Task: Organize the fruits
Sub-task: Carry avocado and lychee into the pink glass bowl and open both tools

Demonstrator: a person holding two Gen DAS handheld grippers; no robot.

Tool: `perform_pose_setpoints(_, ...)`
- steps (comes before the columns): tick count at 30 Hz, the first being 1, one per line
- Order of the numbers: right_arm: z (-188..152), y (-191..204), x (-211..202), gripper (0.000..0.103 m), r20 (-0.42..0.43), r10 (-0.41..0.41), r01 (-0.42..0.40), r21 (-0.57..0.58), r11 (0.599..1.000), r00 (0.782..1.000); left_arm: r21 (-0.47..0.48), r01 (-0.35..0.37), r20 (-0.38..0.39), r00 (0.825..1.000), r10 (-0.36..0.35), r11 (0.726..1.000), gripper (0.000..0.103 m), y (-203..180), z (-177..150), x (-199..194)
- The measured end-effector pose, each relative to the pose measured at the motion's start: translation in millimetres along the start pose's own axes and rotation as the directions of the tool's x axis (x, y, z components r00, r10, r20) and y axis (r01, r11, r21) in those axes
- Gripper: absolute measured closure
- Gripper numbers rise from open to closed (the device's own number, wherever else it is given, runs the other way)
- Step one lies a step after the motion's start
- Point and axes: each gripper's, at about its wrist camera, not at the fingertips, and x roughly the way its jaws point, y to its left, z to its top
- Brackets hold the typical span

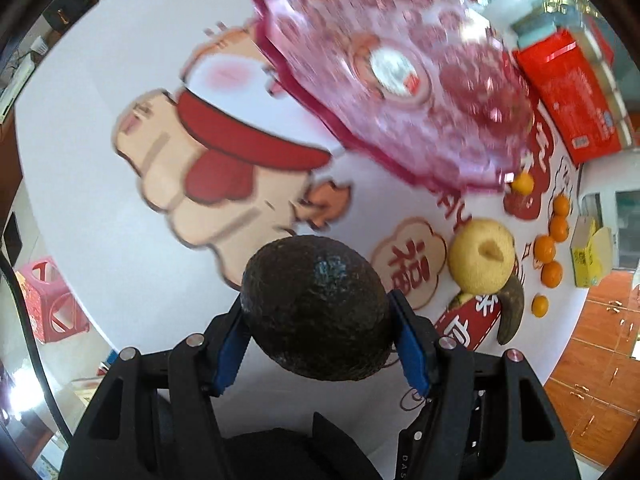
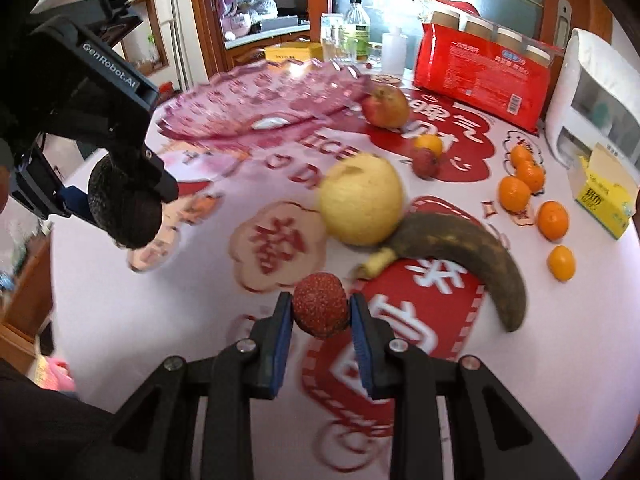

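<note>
Avocado point(image 1: 318, 308) is clamped in the left gripper point(image 1: 320, 336) fingers and a lychee point(image 2: 319, 305) in the right gripper point(image 2: 319, 320) fingers, both held above the tabletop point(image 2: 120, 300), the pink glass dish point(image 2: 264, 100) lying ahead, nearer the left

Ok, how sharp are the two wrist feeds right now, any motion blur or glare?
Left wrist view: pink glass plate and tablecloth print smeared, held avocado sharp. Right wrist view: tablecloth blurred, held lychee crisp. Fisheye bends both edges; no strong glare.
</note>
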Motion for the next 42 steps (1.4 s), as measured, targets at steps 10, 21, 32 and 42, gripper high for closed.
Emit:
perform_pose_setpoints(10,37.2,55.9,-11.4,0.075,0.081,-0.009,0.005,0.045,0.999,0.997,0.136,-0.02,0.046,0.999,0.014,0.991,0.039,29.1,56.2,-60.7)
perform_pose_setpoints(21,100.7,108.8,-0.6,0.074,0.167,-0.063,0.043,0.116,0.992,0.984,0.393,-0.034,0.114,0.993,-0.012,0.919,0.039,9.0,130.1,-100.2)
perform_pose_setpoints(32,143.4,114.3,40.5,0.074,0.141,-0.177,0.138,0.25,0.958,0.974,0.584,-0.023,0.115,0.992,-0.055,0.811,0.04,-27.6,168.1,-69.8)
perform_pose_setpoints(42,147.6,101.9,76.0,0.074,0.026,-0.178,0.158,0.35,0.923,0.984,0.698,0.001,0.113,0.987,-0.112,0.716,0.059,-53.8,173.6,-38.3)
